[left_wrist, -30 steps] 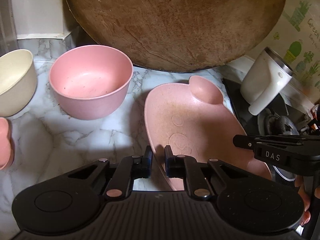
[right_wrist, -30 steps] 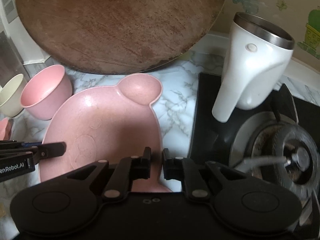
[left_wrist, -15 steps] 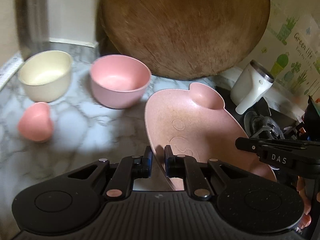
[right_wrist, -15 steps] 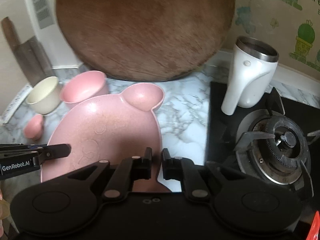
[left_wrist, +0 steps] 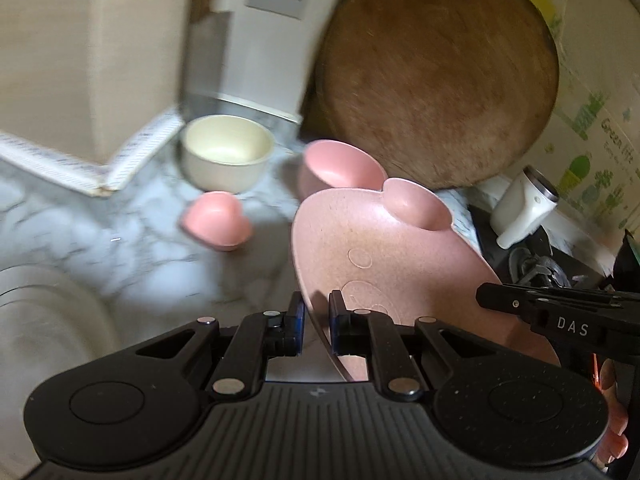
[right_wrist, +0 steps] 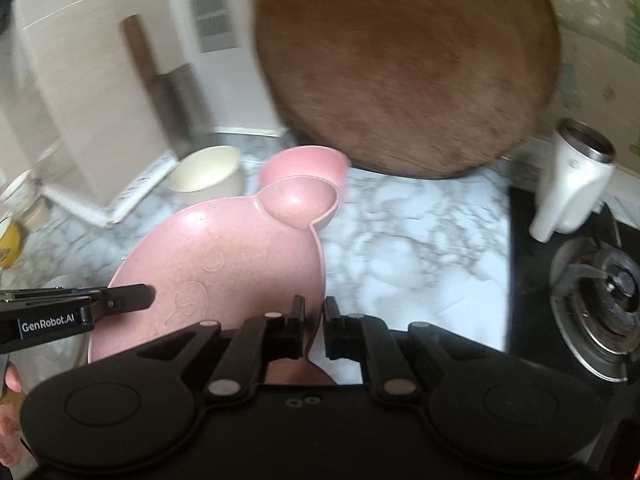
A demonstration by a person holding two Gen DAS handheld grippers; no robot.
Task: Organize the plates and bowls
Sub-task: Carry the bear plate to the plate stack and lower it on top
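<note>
Leftmost on the marble counter (left_wrist: 100,232) sits a cream bowl (left_wrist: 226,152), with a small pink heart-shaped dish (left_wrist: 216,220) just in front of it. Next along, a round pink bowl (left_wrist: 340,164) stands at the foot of a big round wooden board (left_wrist: 440,80) that leans upright against the wall. Before that bowl, a pink bear-shaped plate (left_wrist: 380,260) is held tilted above the counter, its round ear pointing toward the board. The left gripper (left_wrist: 316,320) has its jaws nearly together, pinched on the plate's near left edge. The right gripper (right_wrist: 310,326) likewise clamps the plate's rim on the opposite side, jaws drawn in close. Farther right, a white mug with a steel rim (right_wrist: 572,188) lies tipped at the edge of a black gas hob (right_wrist: 532,312), with a burner (right_wrist: 608,300) beyond it.
</note>
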